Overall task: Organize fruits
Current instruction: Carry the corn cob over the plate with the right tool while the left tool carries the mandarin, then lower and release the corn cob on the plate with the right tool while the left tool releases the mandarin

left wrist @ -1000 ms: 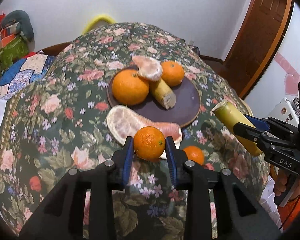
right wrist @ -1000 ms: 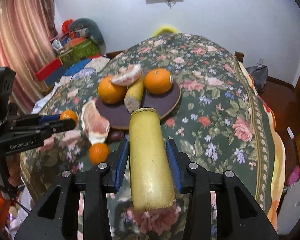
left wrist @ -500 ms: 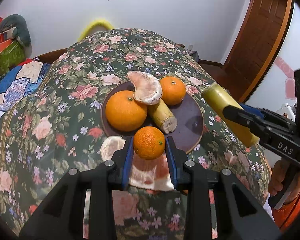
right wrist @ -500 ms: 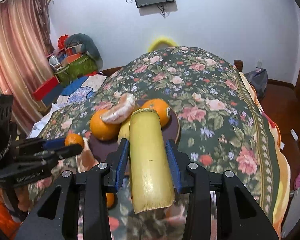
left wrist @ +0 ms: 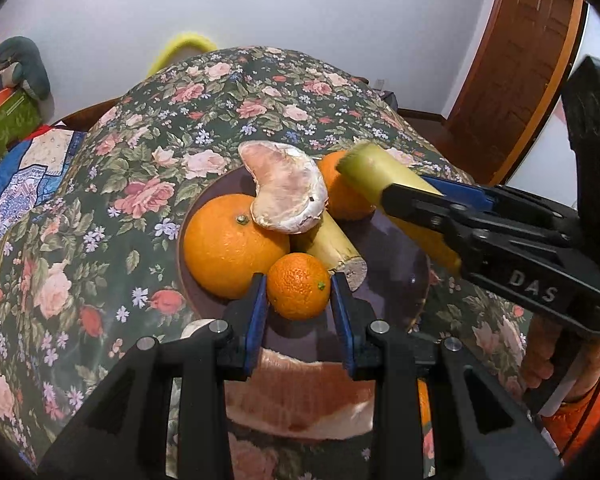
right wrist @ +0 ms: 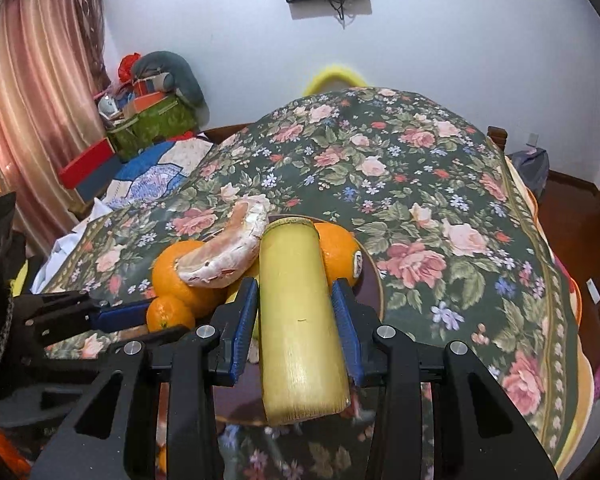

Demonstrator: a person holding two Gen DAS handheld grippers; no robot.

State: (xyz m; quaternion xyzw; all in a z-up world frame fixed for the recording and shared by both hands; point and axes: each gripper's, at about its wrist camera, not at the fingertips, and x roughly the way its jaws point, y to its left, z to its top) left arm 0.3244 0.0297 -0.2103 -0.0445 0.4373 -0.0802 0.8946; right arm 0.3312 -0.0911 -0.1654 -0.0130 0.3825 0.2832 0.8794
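Note:
My left gripper [left wrist: 299,292] is shut on a small mandarin [left wrist: 299,286] and holds it over the near edge of the dark plate [left wrist: 396,264]. The plate bears a large orange [left wrist: 224,244], a sugarcane piece [left wrist: 332,246], a pomelo segment [left wrist: 286,192] on top, and a second orange [left wrist: 340,196]. My right gripper [right wrist: 294,312] is shut on a yellow-green sugarcane stick [right wrist: 298,312], held over the plate's right side; it also shows in the left wrist view [left wrist: 384,196]. The left gripper with its mandarin [right wrist: 168,314] shows at left in the right wrist view.
A large pomelo wedge [left wrist: 300,400] lies on the floral tablecloth [left wrist: 100,220] under my left gripper. Another small orange [left wrist: 424,396] lies beside it, mostly hidden. Boxes and cushions [right wrist: 156,108] stand by the curtain at back left. A door [left wrist: 516,64] is at the right.
Both grippers have moved forward over the plate with their loads. The mandarin is now above the plate's near edge and the sugarcane stick above the plate's right side.

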